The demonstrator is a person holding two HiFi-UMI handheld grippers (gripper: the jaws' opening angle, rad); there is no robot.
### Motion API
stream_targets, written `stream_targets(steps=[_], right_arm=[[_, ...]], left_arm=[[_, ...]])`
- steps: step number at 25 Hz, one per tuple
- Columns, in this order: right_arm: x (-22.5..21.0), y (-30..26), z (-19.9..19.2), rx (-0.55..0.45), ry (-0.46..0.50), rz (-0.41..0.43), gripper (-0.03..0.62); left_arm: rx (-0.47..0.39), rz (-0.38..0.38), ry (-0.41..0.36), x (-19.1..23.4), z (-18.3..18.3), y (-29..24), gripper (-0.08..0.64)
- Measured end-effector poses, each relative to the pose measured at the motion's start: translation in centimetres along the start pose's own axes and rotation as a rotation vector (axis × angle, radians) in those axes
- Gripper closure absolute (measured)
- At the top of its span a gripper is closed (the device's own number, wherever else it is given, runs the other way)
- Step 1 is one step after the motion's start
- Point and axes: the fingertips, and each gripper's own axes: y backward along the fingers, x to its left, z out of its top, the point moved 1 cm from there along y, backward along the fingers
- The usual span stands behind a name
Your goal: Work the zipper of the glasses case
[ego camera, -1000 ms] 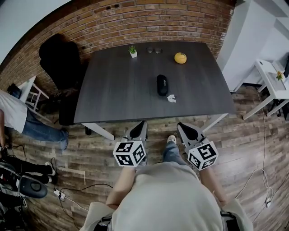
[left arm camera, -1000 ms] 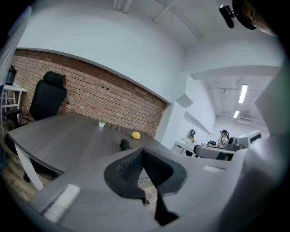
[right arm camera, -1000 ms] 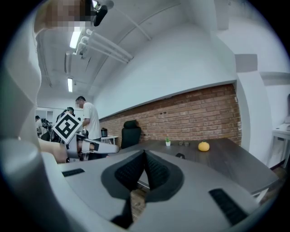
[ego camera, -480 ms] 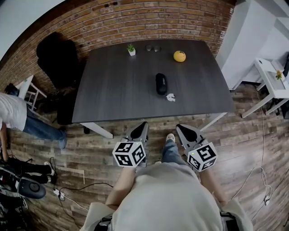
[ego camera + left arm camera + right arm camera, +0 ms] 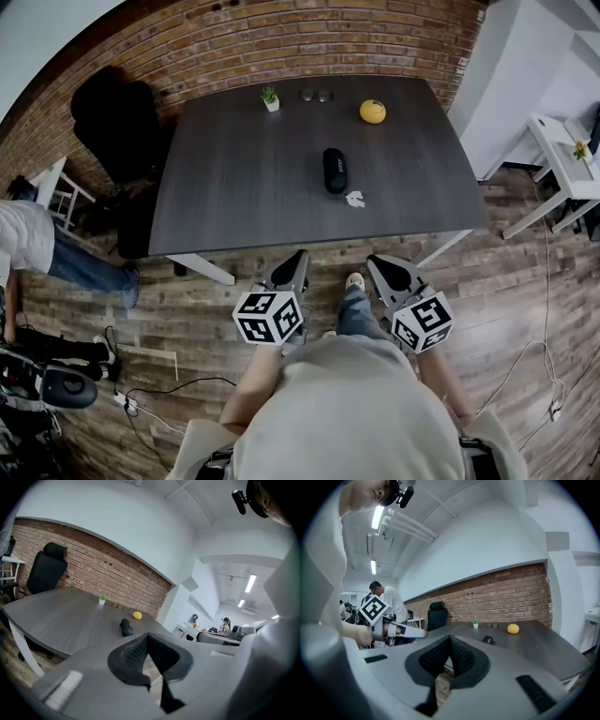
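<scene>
The black glasses case (image 5: 335, 171) lies near the middle of the dark table (image 5: 234, 178); it also shows as a small dark shape in the left gripper view (image 5: 126, 626) and the right gripper view (image 5: 488, 640). My left gripper (image 5: 292, 269) and right gripper (image 5: 386, 270) hang over the wooden floor just short of the table's near edge, well apart from the case. Both are shut with nothing between their jaws, as the left gripper view (image 5: 148, 637) and right gripper view (image 5: 449, 641) show.
On the table: a small crumpled white thing (image 5: 355, 199) beside the case, a yellow-orange round object (image 5: 373, 112), a tiny potted plant (image 5: 270, 98) and glasses (image 5: 317, 96) at the far edge. A black office chair (image 5: 117, 127) stands left. A person (image 5: 37, 248) is at far left.
The table and its objects have shifted slightly up in the head view as the person moved a little. Both grippers stay shut and hold nearly the same place.
</scene>
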Motion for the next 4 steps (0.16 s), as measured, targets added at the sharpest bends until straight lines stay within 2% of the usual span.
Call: stream_targets(steps=[4], right_arm=[[-0.42, -0.20, -0.12, 0.000, -0.006, -0.001, 0.591]], left_arm=[[-0.001, -0.006, 0.006, 0.04, 0.14, -0.34, 0.551]])
